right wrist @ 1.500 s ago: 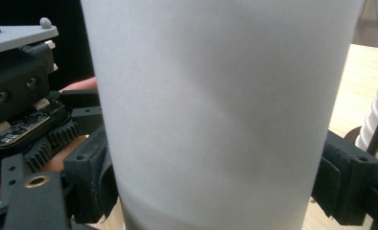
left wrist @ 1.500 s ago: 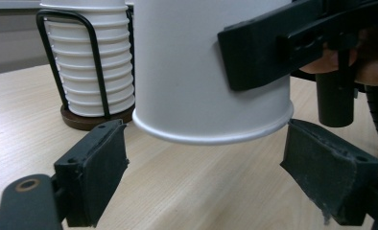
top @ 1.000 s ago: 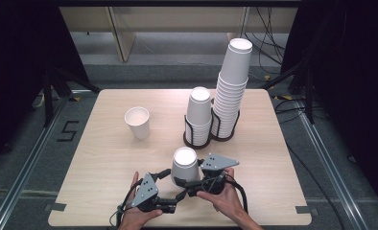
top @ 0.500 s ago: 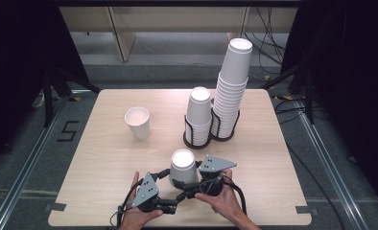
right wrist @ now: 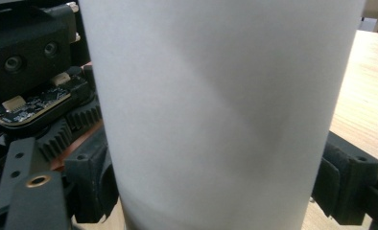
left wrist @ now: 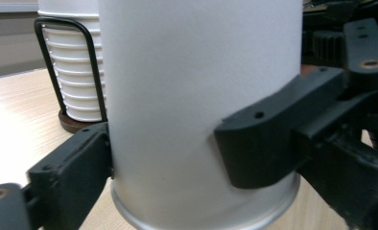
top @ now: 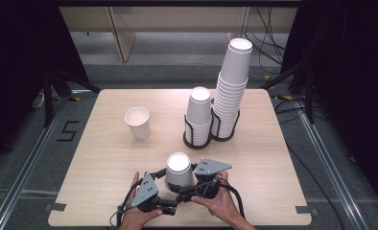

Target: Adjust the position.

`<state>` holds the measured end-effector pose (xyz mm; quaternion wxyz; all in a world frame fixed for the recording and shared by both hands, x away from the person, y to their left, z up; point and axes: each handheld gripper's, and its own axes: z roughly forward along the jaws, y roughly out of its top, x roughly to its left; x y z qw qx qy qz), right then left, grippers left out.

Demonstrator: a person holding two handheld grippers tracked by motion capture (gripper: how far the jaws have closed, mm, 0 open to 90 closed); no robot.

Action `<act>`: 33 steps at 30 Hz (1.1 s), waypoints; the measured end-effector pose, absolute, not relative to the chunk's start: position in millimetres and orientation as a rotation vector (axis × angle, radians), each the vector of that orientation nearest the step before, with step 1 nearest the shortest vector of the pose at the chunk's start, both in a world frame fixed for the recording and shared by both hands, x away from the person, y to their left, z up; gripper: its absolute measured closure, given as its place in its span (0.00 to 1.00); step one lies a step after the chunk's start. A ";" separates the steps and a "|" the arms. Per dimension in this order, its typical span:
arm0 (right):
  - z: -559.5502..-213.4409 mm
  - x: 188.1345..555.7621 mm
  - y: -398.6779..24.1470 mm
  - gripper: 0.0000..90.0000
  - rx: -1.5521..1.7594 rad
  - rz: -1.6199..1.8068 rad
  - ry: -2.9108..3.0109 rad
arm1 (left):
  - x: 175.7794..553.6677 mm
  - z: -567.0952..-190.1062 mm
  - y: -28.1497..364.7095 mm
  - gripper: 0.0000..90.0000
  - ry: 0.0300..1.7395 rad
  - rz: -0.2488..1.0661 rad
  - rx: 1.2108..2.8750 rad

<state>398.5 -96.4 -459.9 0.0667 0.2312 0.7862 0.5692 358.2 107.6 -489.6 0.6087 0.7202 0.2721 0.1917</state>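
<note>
A white paper cup (top: 179,168) stands upside down near the table's front edge, rim on the wood. Both grippers flank it. My left gripper (top: 169,186) reaches in from the left. In the left gripper view the cup (left wrist: 177,96) stands between its jaws (left wrist: 192,182). They have just been opening and sit close beside the wall without squeezing it. My right gripper (top: 190,186) comes from the right. In the right gripper view its pads (right wrist: 93,184) hug both sides of the cup (right wrist: 216,96).
An upright paper cup (top: 137,122) stands at mid-left. Two stacks of upside-down cups sit in black wire holders behind the grippers, a short stack (top: 198,115) and a tall stack (top: 232,81). Bare table (top: 283,158) lies to the right and far left.
The upside-down cup has edged slightly left between the grippers. Both hands stay around it in nearly the same place.
</note>
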 end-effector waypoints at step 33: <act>-438.2 399.1 -99.1 0.14 0.730 1.838 2.294 | 352.1 -484.8 105.6 0.32 0.563 0.461 1.700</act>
